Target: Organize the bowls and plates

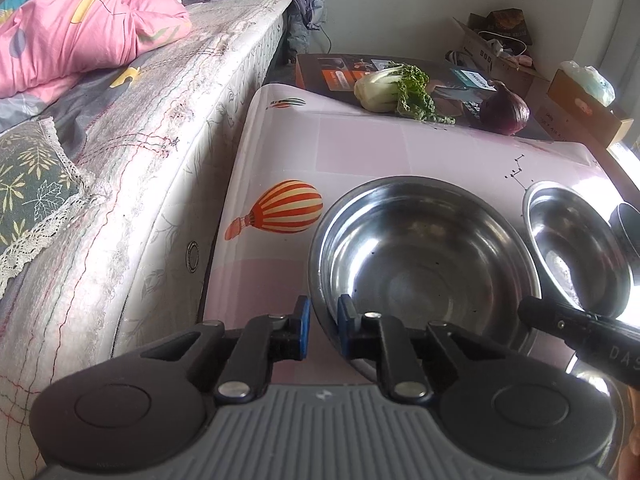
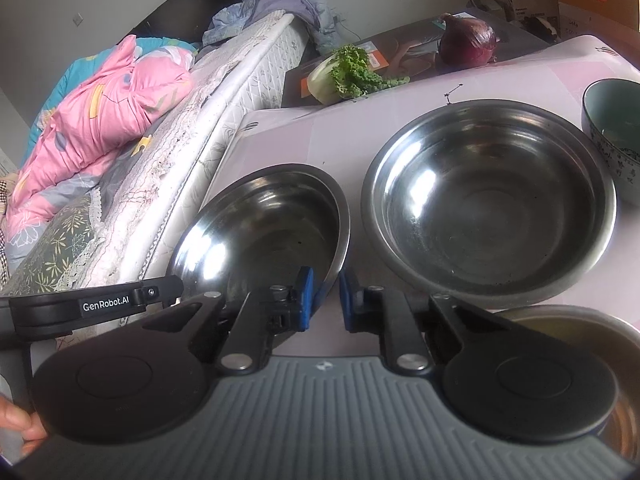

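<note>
A steel bowl (image 1: 424,256) sits on the pink table cover (image 1: 360,140). My left gripper (image 1: 324,318) is shut on its near left rim, with one blue pad outside the wall and one inside. My right gripper (image 2: 326,300) is shut on the near right rim of the same bowl (image 2: 260,232). One of its black fingers (image 1: 552,314) shows in the left wrist view, and the left gripper's arm (image 2: 100,304) shows in the right wrist view. A larger steel bowl (image 2: 488,200) stands just to the right, also visible as the steel bowl (image 1: 576,248) at the right edge.
A patterned ceramic bowl (image 2: 612,132) stands at the far right, and another dish (image 2: 568,320) lies under my right gripper. A cabbage (image 1: 392,90) and a red onion (image 1: 504,110) lie at the back. A mattress (image 1: 160,168) borders the table's left. Cardboard boxes (image 1: 580,100) stand behind.
</note>
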{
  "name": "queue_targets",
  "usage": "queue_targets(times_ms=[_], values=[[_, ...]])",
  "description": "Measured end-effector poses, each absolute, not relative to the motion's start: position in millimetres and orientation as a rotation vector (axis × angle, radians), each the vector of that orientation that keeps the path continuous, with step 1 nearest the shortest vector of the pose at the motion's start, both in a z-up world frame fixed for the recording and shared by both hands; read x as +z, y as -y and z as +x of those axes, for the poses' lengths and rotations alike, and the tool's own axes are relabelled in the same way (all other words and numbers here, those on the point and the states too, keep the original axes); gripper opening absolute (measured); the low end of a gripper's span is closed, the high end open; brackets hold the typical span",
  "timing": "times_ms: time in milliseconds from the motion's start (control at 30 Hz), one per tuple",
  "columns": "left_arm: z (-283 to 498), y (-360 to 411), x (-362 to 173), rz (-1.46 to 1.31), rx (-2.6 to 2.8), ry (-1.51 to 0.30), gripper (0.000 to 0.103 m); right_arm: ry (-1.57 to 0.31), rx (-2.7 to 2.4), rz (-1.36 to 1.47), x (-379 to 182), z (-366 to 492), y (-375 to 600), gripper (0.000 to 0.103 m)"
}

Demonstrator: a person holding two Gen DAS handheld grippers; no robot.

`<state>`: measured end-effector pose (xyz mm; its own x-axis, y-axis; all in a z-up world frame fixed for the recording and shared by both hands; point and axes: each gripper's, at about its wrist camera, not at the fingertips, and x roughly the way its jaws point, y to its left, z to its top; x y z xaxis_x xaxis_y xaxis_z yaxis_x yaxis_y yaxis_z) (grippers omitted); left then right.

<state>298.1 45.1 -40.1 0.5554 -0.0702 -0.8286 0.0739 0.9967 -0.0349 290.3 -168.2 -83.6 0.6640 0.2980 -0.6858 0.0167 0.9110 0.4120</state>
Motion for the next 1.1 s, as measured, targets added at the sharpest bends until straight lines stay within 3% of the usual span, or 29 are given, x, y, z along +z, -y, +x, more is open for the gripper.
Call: queue_targets(times_ms=[300, 433, 833, 900, 967, 1100], values=[[280.2, -56.2, -37.7, -0.012, -0.094, -1.0, 0.019, -0.864, 0.209, 0.377, -80.6, 276.6, 162.4, 0.013], [284.5, -60.4, -36.4, -0.034, -0.088, -0.994, 0.037, -0.852, 0.199, 0.363, -76.8, 279.0, 161.5, 0.016], [315.6, -59.4, -48.2, -0.018, -0.045, -1.01, 0.037, -0.838, 0.18, 0.337, -75.7, 303.1, 159.1, 0.016], [316.4, -59.3, -49.8, -0.017, -0.042, -1.009, 0.034, -0.835, 0.184, 0.333, -76.4, 305.9, 158.0, 0.016], [316.3, -58.3, -49.9, -0.013, -0.044, -1.008, 0.025, -0.831, 0.186, 0.332, -76.7, 306.5, 157.2, 0.015], [313.6, -53.5, -47.3, -0.002, -0.046, -0.995, 0.023, -0.823, 0.195, 0.32, -75.8, 305.7, 154.7, 0.014]])
